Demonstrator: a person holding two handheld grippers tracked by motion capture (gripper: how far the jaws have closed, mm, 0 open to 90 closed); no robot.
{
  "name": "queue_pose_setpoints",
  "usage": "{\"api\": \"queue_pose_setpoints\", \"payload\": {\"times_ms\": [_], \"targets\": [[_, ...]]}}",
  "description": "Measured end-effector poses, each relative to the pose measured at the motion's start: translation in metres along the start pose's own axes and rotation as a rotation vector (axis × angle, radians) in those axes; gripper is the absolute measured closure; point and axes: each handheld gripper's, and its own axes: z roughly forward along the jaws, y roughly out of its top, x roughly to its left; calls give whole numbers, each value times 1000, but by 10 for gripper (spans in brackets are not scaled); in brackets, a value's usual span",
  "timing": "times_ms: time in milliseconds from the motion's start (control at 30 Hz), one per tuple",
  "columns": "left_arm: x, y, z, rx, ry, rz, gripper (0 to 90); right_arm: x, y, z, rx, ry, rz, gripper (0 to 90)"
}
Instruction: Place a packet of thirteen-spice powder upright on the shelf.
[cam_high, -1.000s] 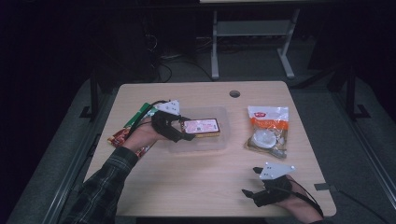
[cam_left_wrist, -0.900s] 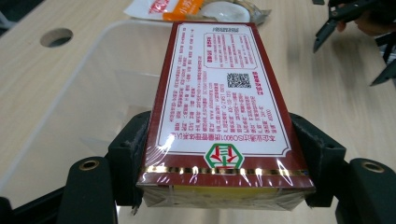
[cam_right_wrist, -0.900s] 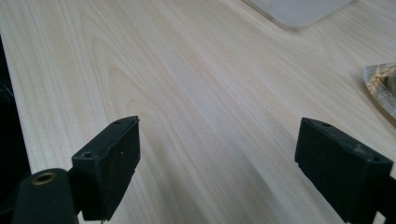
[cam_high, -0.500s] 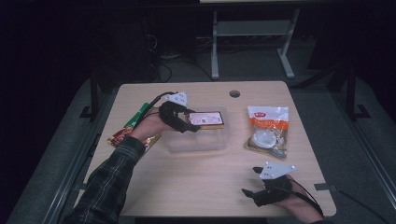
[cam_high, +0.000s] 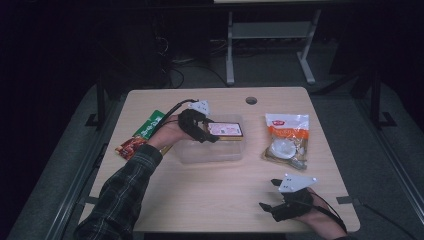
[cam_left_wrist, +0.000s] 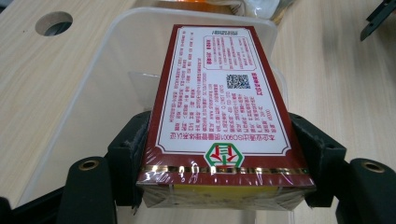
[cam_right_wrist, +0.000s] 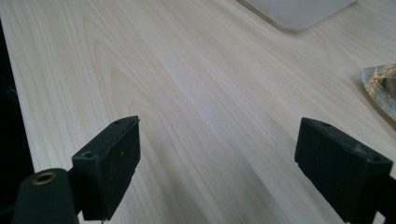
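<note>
Looking down from the high view, one table carries one clear tub, two snack packets at far left and one bagged snack at right. From the left gripper view, the left gripper pinches one red-edged box by its sides, above the tub. From the right gripper view, the right gripper rests near the table's near edge, jaws spread wide apart

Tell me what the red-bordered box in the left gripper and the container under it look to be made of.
Red-bordered box: likely printed cardboard under glossy clear film; the wrap wrinkles and glints at its near edge.
Container: seemingly translucent, frosted plastic; the table shows dimly through its walls.
</note>
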Motion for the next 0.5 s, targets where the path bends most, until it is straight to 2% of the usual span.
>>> {"api": "queue_pose_setpoints", "payload": {"times_ms": [167, 500], "targets": [[1, -1, 0, -4, -3, -14, 313, 0, 0, 0, 6, 2, -1, 139], [0, 1, 4, -16, -9, -14, 311, 0, 0, 0, 2, 8, 3, 139]]}}
